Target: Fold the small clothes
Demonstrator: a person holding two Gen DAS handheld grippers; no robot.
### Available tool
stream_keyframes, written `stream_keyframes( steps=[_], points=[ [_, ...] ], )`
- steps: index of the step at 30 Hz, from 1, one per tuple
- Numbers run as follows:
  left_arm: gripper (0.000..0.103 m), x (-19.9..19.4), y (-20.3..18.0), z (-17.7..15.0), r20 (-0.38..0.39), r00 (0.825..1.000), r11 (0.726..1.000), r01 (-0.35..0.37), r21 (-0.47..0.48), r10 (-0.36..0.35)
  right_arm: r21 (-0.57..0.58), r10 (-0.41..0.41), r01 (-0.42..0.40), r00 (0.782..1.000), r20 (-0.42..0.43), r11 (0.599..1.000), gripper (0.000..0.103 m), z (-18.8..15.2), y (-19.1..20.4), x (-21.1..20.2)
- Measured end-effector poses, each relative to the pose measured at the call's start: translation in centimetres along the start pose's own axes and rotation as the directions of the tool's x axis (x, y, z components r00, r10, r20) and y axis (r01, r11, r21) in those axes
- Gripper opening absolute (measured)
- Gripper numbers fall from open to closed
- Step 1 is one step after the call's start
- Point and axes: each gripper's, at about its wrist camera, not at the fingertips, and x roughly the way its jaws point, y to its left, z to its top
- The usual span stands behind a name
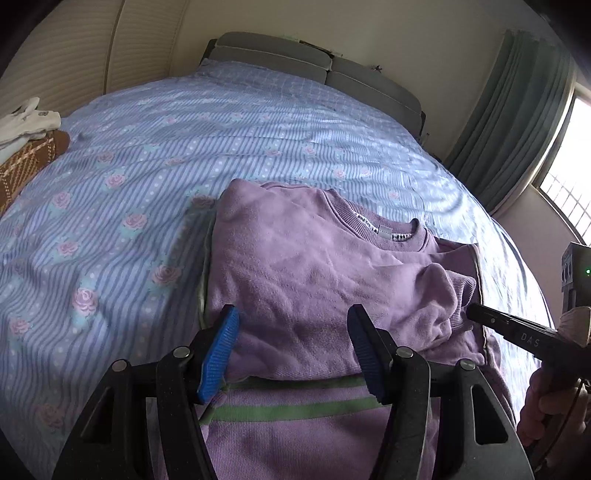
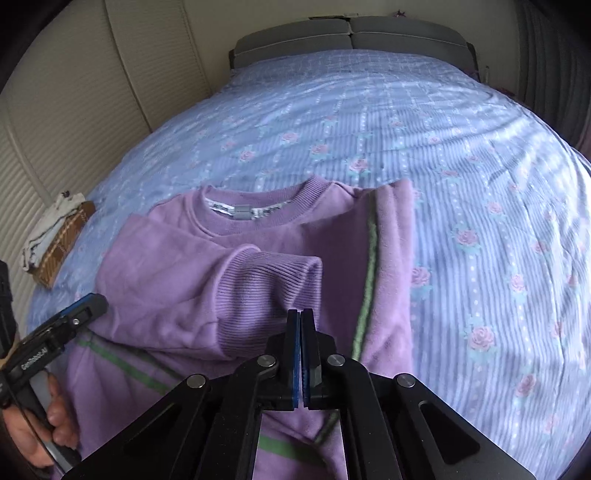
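Note:
A lilac sweatshirt (image 1: 295, 266) with green stripes lies partly folded on the bed, collar away from me; it also shows in the right wrist view (image 2: 177, 269). Its ribbed sleeve cuff (image 2: 273, 269) lies across the body. My left gripper (image 1: 291, 354) is open, its blue pads hovering over the lower front of the sweatshirt, holding nothing. My right gripper (image 2: 300, 325) is shut with pads together just below the cuff; I cannot tell if cloth is pinched. It shows in the left wrist view (image 1: 476, 312) beside the folded sleeve.
The bed (image 1: 184, 129) has a blue striped cover with roses and a grey headboard (image 2: 351, 33). A brown plaid cloth with white garments (image 1: 26, 125) lies at the left edge. Closet doors stand left, curtain and window (image 1: 569, 184) right.

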Motion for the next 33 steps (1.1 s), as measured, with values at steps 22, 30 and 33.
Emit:
stream_keyframes(
  steps=[22,30,33],
  points=[
    [0.061,0.2,0.3,0.7,0.008,1.0,1.0,0.007,0.019,-0.007,0.044,0.121,-0.121,0.993,0.006,0.992,0.004,0.5,-0.5,1.6],
    [0.061,1.2,0.2,0.1,-0.012,1.0,0.999,-0.01,0.044,0.011,0.051,0.032,-0.031,0.999,-0.025,0.998,0.003,-0.8,-1.1,1.7],
    [0.061,0.6,0.2,0.1,-0.004,1.0,0.999,-0.002,0.037,0.003,0.039,-0.019,0.017,0.999,0.029,0.999,0.008,-0.6,-0.1,0.0]
  ],
)
